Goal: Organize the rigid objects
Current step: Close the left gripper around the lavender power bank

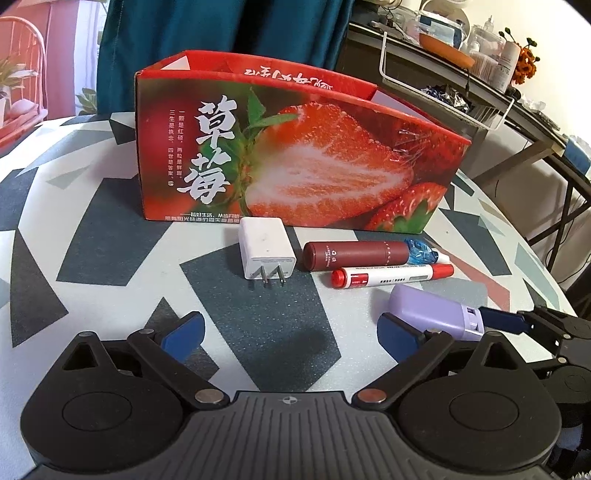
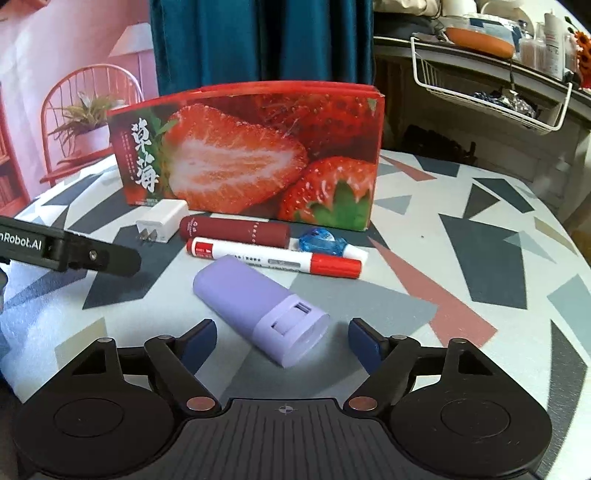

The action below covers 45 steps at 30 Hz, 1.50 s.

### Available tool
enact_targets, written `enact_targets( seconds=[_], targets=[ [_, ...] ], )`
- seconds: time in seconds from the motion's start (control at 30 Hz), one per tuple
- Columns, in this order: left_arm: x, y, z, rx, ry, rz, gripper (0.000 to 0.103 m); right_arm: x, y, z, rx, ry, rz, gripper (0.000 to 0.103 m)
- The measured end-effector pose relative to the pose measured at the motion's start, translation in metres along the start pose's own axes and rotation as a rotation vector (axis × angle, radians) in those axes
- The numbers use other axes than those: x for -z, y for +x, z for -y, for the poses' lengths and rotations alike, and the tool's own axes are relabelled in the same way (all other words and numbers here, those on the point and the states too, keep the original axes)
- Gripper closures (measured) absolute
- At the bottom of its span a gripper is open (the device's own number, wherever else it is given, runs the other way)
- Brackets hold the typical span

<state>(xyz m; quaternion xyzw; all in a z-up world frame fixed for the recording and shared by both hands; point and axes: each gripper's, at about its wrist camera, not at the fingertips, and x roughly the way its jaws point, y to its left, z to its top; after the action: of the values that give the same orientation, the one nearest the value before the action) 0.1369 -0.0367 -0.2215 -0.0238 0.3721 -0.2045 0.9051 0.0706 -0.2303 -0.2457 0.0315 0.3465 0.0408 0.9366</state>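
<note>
A purple capped case (image 2: 251, 299) lies slantwise on the patterned tablecloth (image 2: 461, 258), its cap end between the jaws of my right gripper (image 2: 282, 341). The pads stand apart from it on both sides, so that gripper is open. Beyond the case lie a red-and-white marker (image 2: 273, 260), a maroon tube (image 2: 236, 230), a blue correction tape (image 2: 325, 240) and a white plug charger (image 2: 162, 221). All sit in front of the open-topped strawberry box (image 2: 251, 155). My left gripper (image 1: 290, 330) hovers open over bare cloth, left of the purple case (image 1: 432, 310) and short of the charger (image 1: 266, 254).
A white wire basket (image 2: 480, 96) hangs from a cluttered desk (image 1: 517, 110) at the back right. A red chair (image 2: 92, 85) with a plant stands at the back left. The table's rounded edge (image 1: 554, 280) runs down the right side. A teal curtain (image 1: 221, 29) hangs behind the box.
</note>
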Motion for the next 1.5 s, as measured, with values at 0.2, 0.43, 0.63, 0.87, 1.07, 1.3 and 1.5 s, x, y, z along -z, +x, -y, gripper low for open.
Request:
enact_targets(
  seconds=[0.2,0.43,0.63,0.87,1.07,1.3,1.5],
  targets=[
    [0.001,0.000,0.001,0.027,-0.002,-0.001,0.019,0.000,-0.004,0.007,-0.002,0.032,0.007,0.056],
    [-0.015,0.021,0.011,0.136,-0.037,-0.072,0.030,-0.002,0.000,0.004,-0.007,0.017,0.014,0.057],
    [-0.026,0.042,0.038,0.219,-0.010,-0.102,0.042,-0.003,0.003,0.002,-0.002,-0.010,0.021,0.055],
    [-0.025,0.055,0.054,0.269,0.016,-0.110,0.058,-0.003,0.007,0.001,-0.002,-0.035,0.026,0.052],
    [-0.023,0.054,0.057,0.265,0.028,-0.101,0.065,-0.004,0.006,-0.002,-0.010,-0.055,0.031,0.057],
    [-0.011,0.036,0.040,0.244,-0.016,-0.103,0.065,-0.003,0.003,-0.015,-0.059,-0.123,0.023,0.059],
    [-0.003,0.031,0.021,0.270,-0.085,-0.134,0.065,-0.004,0.001,-0.025,-0.075,-0.155,0.011,0.061]
  ],
)
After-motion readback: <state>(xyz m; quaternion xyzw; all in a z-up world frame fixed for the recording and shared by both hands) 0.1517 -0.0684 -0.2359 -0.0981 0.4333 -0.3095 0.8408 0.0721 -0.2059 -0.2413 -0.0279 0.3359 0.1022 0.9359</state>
